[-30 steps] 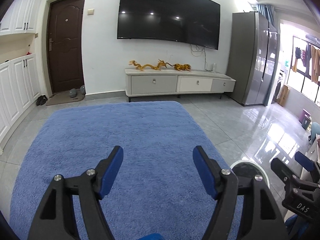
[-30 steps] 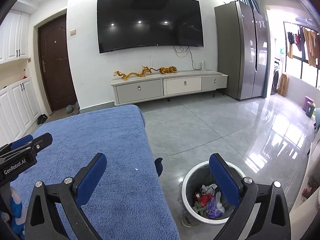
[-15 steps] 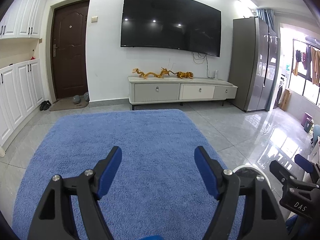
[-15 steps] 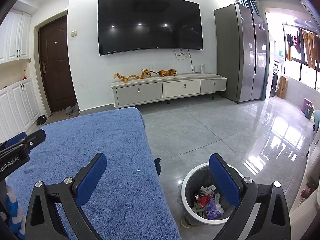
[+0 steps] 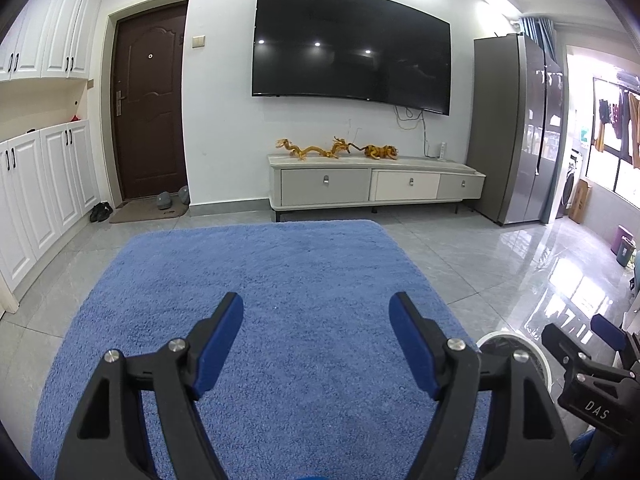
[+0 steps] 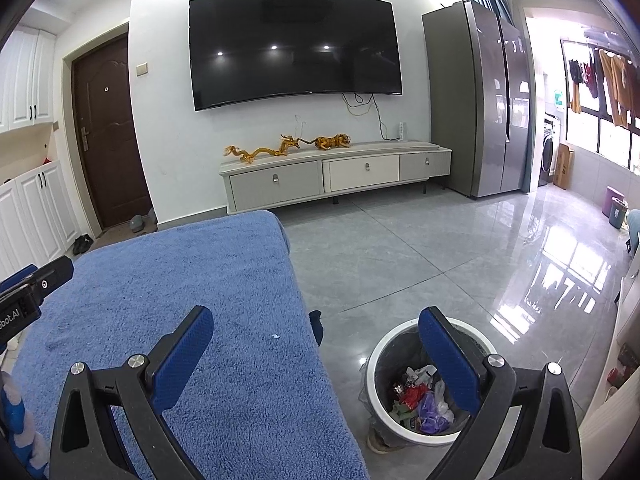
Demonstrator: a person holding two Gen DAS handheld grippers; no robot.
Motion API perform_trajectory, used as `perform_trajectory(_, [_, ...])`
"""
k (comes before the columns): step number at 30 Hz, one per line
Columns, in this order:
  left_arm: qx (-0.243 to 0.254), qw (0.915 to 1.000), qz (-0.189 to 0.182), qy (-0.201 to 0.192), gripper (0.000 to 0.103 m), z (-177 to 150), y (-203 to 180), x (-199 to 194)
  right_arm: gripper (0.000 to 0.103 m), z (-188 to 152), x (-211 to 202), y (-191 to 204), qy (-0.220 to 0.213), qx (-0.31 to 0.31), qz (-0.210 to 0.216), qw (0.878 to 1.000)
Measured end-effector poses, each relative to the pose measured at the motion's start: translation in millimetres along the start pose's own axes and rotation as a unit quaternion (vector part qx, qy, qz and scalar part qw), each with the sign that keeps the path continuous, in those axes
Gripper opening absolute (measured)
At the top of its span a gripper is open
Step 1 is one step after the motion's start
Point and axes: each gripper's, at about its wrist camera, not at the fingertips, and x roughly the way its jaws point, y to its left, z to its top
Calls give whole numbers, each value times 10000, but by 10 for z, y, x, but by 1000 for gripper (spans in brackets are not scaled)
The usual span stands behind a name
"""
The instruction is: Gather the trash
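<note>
Since a second ago both cameras have tipped upward a little: the television sits lower in each view and more ceiling shows, while the trash and the blue cloth lie where they did. The left gripper point(image 5: 316, 322) hangs above the blue fleece cover point(image 5: 280, 280) with its blue-padded jaws spread wide and nothing between them. The right gripper point(image 6: 316, 334) is likewise spread wide and empty, one finger over the cover's right edge, the other in front of the trash bin point(image 6: 378, 354).

The bin is white-rimmed, lined with a dark bag, and stands on the grey tiled floor point(image 6: 420, 256) just beside the cover's right edge. Inside it lies the collected trash point(image 6: 420, 400): crumpled white, red, green and purple wrappers. A small white speck point(image 6: 275, 336) rests on the cover near that edge.

Writing is sparse. In the left wrist view the right gripper's black body reads "DAS" point(image 5: 596, 414). In the right wrist view the left gripper's body shows "bot.AI" point(image 6: 10, 316), the start cut off by the frame edge.

Ahead, a black television point(image 5: 352, 44) hangs on the white wall above a low grey cabinet point(image 5: 376, 184) carrying golden dragon figurines point(image 5: 308, 148). A brown door point(image 5: 150, 100) stands to the left, a grey refrigerator point(image 5: 516, 128) to the right.
</note>
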Motion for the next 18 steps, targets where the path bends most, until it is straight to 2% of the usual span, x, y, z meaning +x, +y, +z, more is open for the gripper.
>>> perform_trajectory(18, [-63, 9998, -95, 151, 74, -22, 80, 68, 103, 3, 60, 79, 122, -107, -42, 9999])
